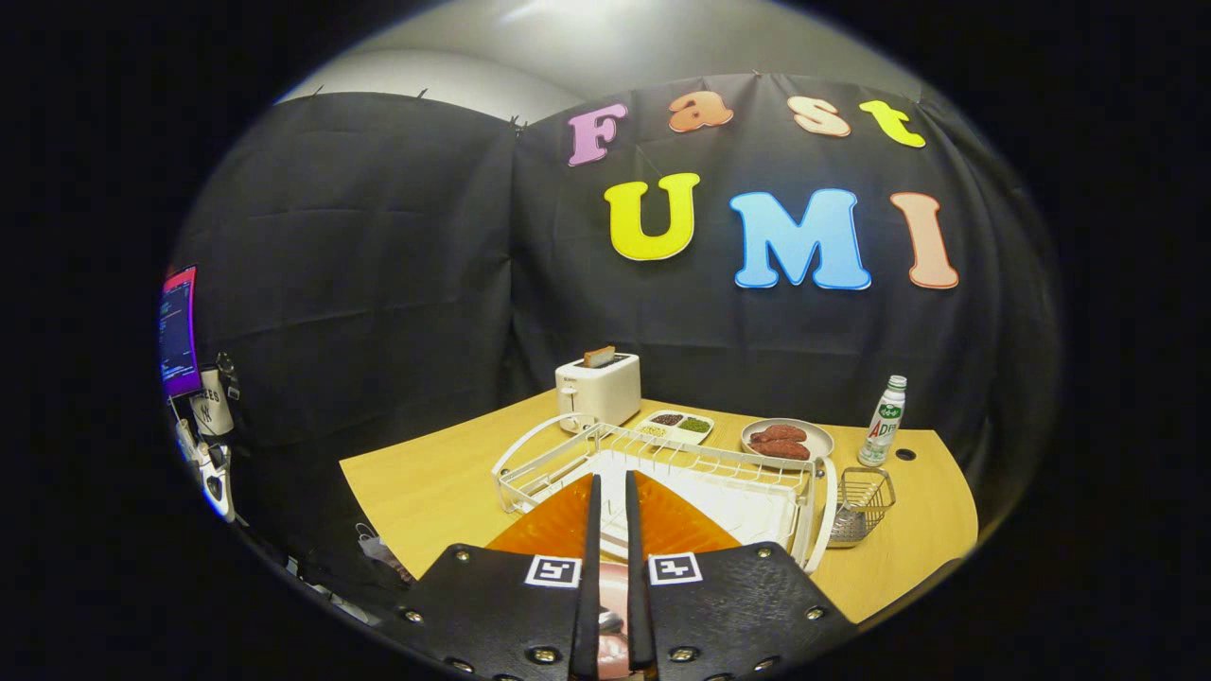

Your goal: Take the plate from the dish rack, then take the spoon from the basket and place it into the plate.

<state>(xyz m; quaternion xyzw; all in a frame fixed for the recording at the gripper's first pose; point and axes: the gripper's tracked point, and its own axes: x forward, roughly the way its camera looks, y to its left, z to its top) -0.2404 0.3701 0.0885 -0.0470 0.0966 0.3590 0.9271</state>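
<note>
Orange translucent plate pinched at its rim between the nearly closed black gripper fingers, over the white wire dish rack; small wire basket lies ahead-right, beside the rack.

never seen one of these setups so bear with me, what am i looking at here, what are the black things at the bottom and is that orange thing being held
This is one picture, taken by a wide-angle camera fixed to a handheld gripper that a person carries; there is no robot arm. The camera looks forward along the gripper's two black fingers, the things at the bottom.

The fingers are nearly closed on the edge of an orange plate, so the plate appears to be gripped and lifted above a white wire dish rack.

All of it sits on a wooden table. Beyond the rack are a white toaster, a small divided tray, a grey plate of reddish food and a water bottle. A small wire basket hangs at the rack's side; I cannot make out a spoon in it.
</note>
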